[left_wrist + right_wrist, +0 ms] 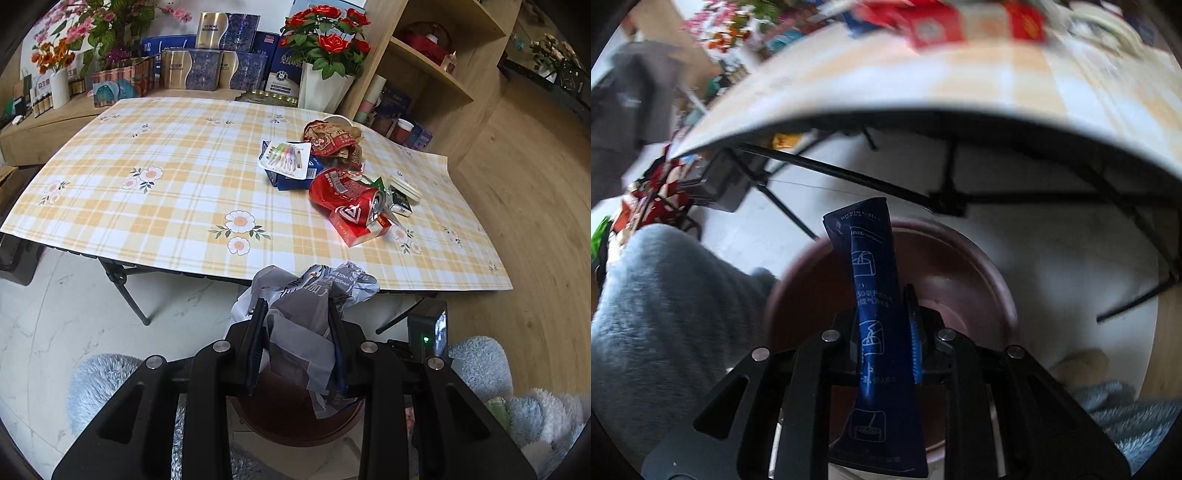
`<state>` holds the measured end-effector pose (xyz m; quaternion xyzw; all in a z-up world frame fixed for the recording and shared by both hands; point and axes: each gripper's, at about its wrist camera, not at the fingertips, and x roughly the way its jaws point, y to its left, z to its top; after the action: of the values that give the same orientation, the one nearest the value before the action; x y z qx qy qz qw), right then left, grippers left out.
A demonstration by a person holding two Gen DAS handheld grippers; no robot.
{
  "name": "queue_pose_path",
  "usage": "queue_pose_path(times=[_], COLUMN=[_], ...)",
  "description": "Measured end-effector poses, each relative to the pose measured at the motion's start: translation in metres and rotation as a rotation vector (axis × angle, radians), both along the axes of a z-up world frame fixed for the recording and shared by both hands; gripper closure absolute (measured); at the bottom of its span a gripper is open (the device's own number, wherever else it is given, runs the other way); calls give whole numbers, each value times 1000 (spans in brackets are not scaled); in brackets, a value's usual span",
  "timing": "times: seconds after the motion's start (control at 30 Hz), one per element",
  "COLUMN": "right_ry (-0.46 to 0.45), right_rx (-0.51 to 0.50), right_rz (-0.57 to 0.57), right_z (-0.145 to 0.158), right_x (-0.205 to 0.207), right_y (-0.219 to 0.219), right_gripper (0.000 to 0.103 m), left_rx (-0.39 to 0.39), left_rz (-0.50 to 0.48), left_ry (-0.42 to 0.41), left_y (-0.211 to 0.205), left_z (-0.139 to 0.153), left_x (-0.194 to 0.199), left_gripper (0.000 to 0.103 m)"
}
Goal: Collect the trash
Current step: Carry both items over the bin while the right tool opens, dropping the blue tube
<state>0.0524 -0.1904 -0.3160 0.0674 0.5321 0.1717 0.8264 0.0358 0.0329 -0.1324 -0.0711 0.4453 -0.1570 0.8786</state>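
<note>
pale marble-look floor (66,295) lay at my far left, glossy and bare, giving way to wood-grain flooring (535,221) on the right. between them stood the folding table (122,291) on thin black legs, its yellow checked cloth (147,206) smooth and flat, with a printed flower pattern. the cloth's left and middle were open room; its near edge ran just above my left gripper (298,314). the trash sat bunched toward the cloth's right side: a blister card of coloured pens (286,155) on a blue carton, a crumpled red-and-brown paper wrapper (332,142), a dented red can (343,195) and a flat red packet (364,230) near the front edge.

my left gripper was pinching a crumpled grey-and-white plastic wrapper (310,302), soft and creased, bulging above the black fingers. below it i saw the round rim of a dark brown bin (295,432), with fluffy grey-blue slippers on either side.

on the right wrist view the table edge (923,122) was blurred, curving overhead. my right gripper (886,306) was clamped on a long, narrow blue sachet (871,280), glossy, with white printed diagrams, standing upright past the fingertips. it hung over the mouth of the same bin (993,280), smooth-walled and round. a fuzzy grey sleeve (665,314) filled the left of that view.
</note>
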Motion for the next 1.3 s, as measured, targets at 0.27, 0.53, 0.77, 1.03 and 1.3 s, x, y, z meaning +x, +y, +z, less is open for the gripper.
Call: queue_pose_path(times=[0.27, 0.53, 0.77, 1.03, 1.3], right_ry=[84, 141, 115, -106, -460], right_rx=[-26, -41, -24, 26, 21], right_rz=[-114, -155, -158, -146, -252], right_z=[-18, -29, -19, 47, 125], right_x=[1, 5, 4, -16, -43], right_y=[-27, -37, -38, -36, -56], right_gripper=[82, 82, 72, 24, 6], left_rx=[9, 11, 10, 9, 11], left_rz=[-10, -14, -10, -10, -30], left_ry=[20, 21, 23, 24, 5], left_y=[-7, -11, -10, -9, -14], left_z=[-7, -8, -8, -9, -16], left_x=[2, -1, -3, -3, -6], left_gripper=[73, 73, 73, 73, 73])
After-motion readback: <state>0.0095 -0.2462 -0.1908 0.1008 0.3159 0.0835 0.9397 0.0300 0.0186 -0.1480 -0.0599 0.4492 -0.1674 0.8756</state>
